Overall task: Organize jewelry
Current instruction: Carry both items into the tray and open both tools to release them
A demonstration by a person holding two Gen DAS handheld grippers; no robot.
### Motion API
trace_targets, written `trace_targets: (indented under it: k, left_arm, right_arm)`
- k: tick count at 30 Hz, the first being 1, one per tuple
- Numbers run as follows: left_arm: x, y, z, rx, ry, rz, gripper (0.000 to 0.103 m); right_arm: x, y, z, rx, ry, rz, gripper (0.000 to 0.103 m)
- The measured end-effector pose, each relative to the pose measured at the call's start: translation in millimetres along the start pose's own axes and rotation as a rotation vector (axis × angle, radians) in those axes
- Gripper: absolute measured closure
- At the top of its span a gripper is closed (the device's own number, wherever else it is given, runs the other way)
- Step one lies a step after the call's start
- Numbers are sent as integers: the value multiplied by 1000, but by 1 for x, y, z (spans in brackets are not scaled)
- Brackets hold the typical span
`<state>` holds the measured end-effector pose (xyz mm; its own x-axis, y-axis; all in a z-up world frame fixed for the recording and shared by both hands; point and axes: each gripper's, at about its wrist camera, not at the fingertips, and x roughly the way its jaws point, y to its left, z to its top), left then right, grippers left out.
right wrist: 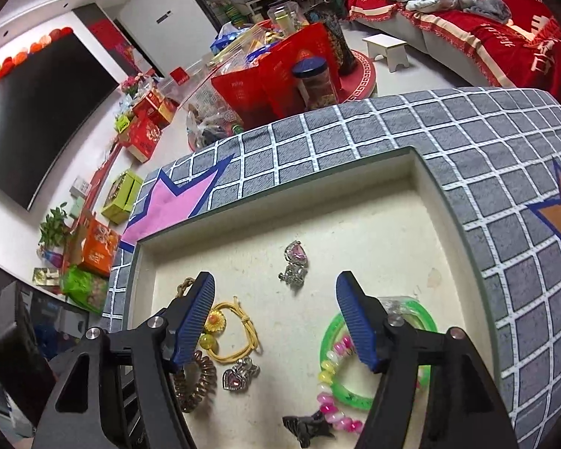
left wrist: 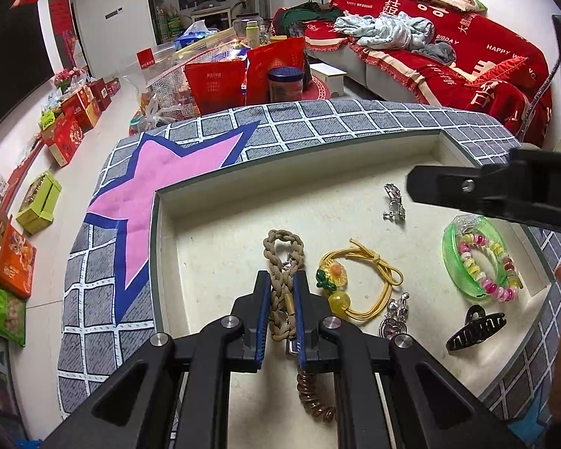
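My left gripper (left wrist: 283,280) is pressed together on the braided beige cord bracelet (left wrist: 282,262), which lies in the near left part of the cream tray (left wrist: 220,202); its looped end goes beyond the fingertips toward the far edge. Under this gripper, nearest to me, I see a brown spiral hair tie (left wrist: 314,400) on the tray floor. My right gripper (right wrist: 276,299) stands spread with nothing between its blue pads (right wrist: 196,321), and it hangs over the middle of the tray. At the near right edge lies a black claw hair clip (left wrist: 475,329). Just beside the left gripper on its right is a yellow elastic hair tie with a sunflower (left wrist: 359,277), and close to its near side a silver heart pendant (left wrist: 392,318) with a pink stone. Toward the right edge a translucent green bangle (left wrist: 475,258) lies flat, and a bracelet of pink and yellow beads (left wrist: 486,262) lies partly inside it. Farther from me, near the tray's middle, is a silver ring with a pink stone (right wrist: 295,262), apart from all other pieces. The tray sits on a grey checked cloth (left wrist: 355,119) with a pink star (left wrist: 161,187) past its far left corner. Behind it I see red bags (left wrist: 243,75) and a sofa with red covers (left wrist: 448,37).
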<state>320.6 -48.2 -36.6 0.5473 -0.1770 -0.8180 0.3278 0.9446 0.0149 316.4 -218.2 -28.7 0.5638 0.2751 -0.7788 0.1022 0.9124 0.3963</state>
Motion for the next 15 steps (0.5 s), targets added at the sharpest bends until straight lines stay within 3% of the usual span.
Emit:
trace_targets:
  k: [10,11,12,13,14,15]
  left_arm:
    - [-5,-7,0,40,-31,43,74]
    - [-6,-8,0,41,-35,48,64]
    - [-6,-8,0,41,-38,58,25]
    - [-8,-8,0,33,-45,71,7]
    - [-12,-6,0,18,-67,89,0]
    - [-16,-6,0,14,-85,92,0]
  right_arm:
    - [-33,-13,-6,15,-49,-17,32]
    - [-36,-15,-7,17,-54,-21,32]
    - [-38,-17,-7,18,-55,-23,32]
    - [-41,-19,-8,20,-57,-26,32]
    - [-43,-21,-8,23,-58,-28,32]
    - [-44,-24,-8,25,-58,-27,32]
